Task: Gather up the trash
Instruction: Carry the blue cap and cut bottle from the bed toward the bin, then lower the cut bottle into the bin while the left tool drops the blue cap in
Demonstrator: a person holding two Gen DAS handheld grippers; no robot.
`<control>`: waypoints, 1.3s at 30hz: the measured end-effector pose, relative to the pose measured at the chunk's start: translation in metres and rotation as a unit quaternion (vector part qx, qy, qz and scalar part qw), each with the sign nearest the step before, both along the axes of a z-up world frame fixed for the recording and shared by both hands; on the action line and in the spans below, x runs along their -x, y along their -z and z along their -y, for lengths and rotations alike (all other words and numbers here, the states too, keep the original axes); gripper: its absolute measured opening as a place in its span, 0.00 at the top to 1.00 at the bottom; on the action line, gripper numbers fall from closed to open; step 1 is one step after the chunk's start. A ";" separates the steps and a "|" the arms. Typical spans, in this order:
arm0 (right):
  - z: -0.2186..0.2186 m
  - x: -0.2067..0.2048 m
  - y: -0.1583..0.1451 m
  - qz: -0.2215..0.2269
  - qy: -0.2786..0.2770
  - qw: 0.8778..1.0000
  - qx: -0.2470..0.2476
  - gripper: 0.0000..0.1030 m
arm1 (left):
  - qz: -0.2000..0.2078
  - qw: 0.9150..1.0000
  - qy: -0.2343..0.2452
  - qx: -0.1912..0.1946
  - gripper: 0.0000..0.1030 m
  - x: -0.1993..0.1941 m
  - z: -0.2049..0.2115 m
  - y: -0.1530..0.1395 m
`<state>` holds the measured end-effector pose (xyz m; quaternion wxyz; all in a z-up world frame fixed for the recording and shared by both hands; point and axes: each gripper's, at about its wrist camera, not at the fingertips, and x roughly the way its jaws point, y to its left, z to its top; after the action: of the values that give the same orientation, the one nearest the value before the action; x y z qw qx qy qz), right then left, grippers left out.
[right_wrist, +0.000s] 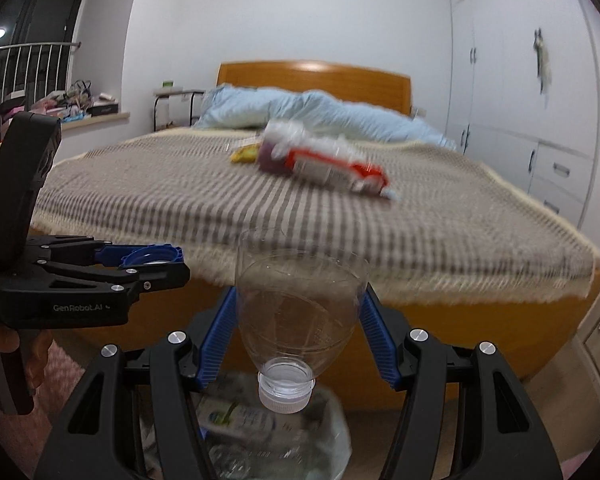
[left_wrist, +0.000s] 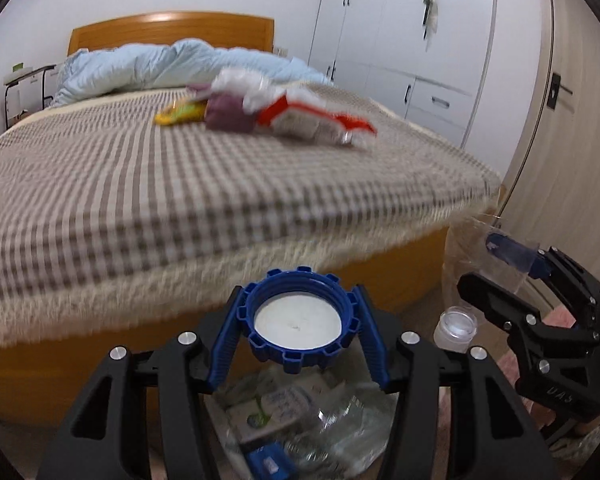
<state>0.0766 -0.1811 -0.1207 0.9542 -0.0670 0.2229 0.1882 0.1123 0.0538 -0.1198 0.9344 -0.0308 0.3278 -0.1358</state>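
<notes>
Here, clear bottle point(right_wrist: 300, 312) neck-down in right claw point(right_wrist: 300, 320), blue cap point(left_wrist: 302, 320) in left claw point(left_wrist: 300, 332)

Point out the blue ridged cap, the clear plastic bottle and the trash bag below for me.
Blue ridged plastic cap point(left_wrist: 298, 320): left wrist view, white inner liner.
Clear plastic bottle point(right_wrist: 300, 304): right wrist view, transparent shoulder.
Clear plastic trash bag point(right_wrist: 332, 432): right wrist view, right-hand rim.

Blue ribbed cap point(left_wrist: 298, 322) open side up, clear bottle point(right_wrist: 300, 300) neck down, both above trash bag point(left_wrist: 300, 432), wrappers point(left_wrist: 300, 116) heaped on bed beyond
</notes>
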 end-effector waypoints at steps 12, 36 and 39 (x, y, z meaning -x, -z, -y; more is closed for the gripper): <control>-0.034 -0.005 0.085 -0.101 -0.042 0.992 0.064 0.42 | -0.102 0.995 0.001 -0.009 0.50 0.002 -0.020 0.076; -0.084 -0.020 0.175 -0.207 -0.102 0.968 0.101 0.42 | -0.221 0.975 0.012 -0.028 0.50 -0.030 -0.011 0.156; -0.080 -0.022 0.175 -0.212 -0.093 0.968 0.095 0.42 | -0.225 0.974 0.001 -0.019 0.50 -0.033 -0.016 0.155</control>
<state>0.0990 -0.1012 -0.2959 0.8525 -0.1363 0.4299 0.2644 0.1453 0.0701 -0.2744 0.8372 -0.0429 0.5319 -0.1201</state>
